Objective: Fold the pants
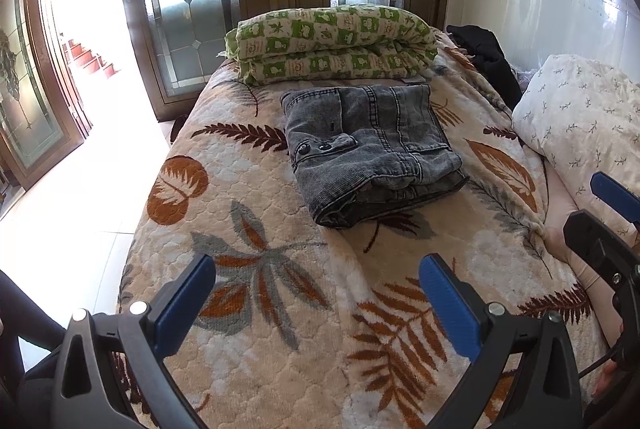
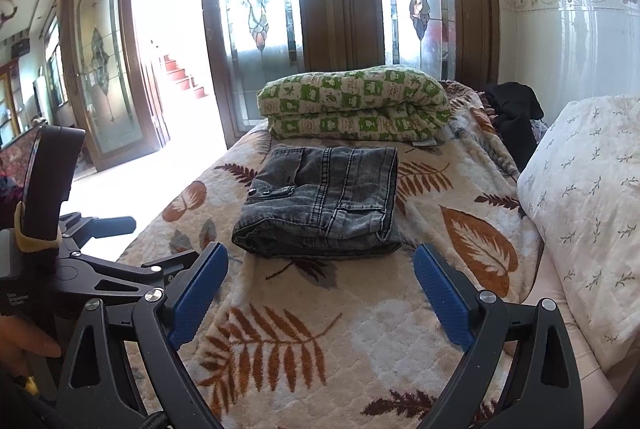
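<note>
Grey denim pants (image 1: 370,149) lie folded into a compact rectangle in the middle of the bed; the right wrist view shows the same pants (image 2: 324,203). My left gripper (image 1: 318,267) hovers open over the blanket, well short of the pants, with nothing between its blue pads. My right gripper (image 2: 320,257) is also open and empty, just in front of the pants' near edge. In the left wrist view the right gripper's body appears at the far right edge. In the right wrist view the left gripper's body shows at the lower left.
A beige blanket with leaf print (image 1: 280,269) covers the bed. A folded green-and-white quilt (image 1: 332,45) lies behind the pants. A white floral pillow (image 2: 588,197) sits at the right, with a black garment (image 1: 488,57) by the tiled wall. Glass doors stand beyond.
</note>
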